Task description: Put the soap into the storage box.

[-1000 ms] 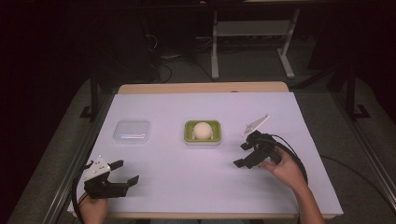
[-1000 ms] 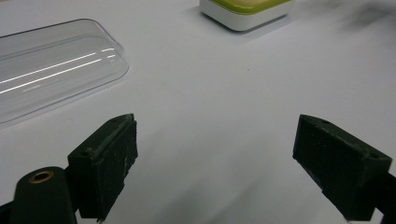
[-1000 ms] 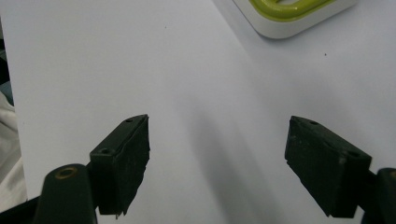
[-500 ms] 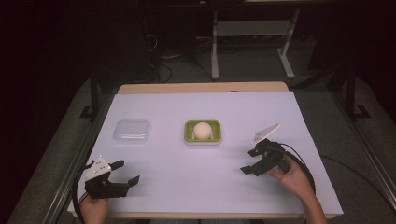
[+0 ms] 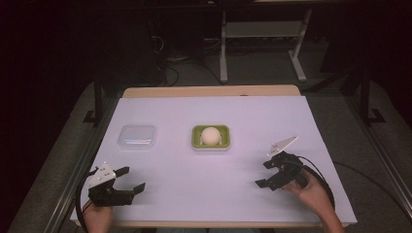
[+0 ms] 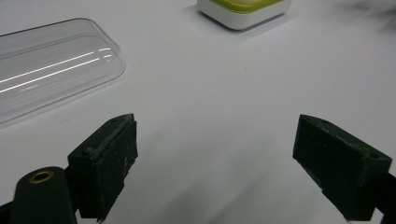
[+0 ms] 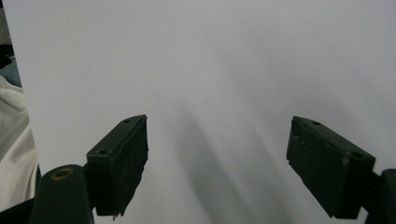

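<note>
White paper covers the table (image 5: 209, 116), which stands in a dark room with a metal frame on the floor behind it. Nearest the person, the left gripper (image 5: 130, 180) rests low at the near left corner, jaws spread wide and holding nothing. The right gripper (image 5: 266, 174) sits at the near right, likewise wide open and empty, aimed at bare paper. Farther out, just ahead of the left gripper, lies a clear lid (image 5: 138, 136). Right of it, well apart, a green box (image 5: 210, 138) holds a pale ball (image 5: 211, 135). By my reading both hands are at a rest pose and no grasp is begun. Closing the box would call for the left gripper to reach forward and pinch the lid's near edge.
</note>
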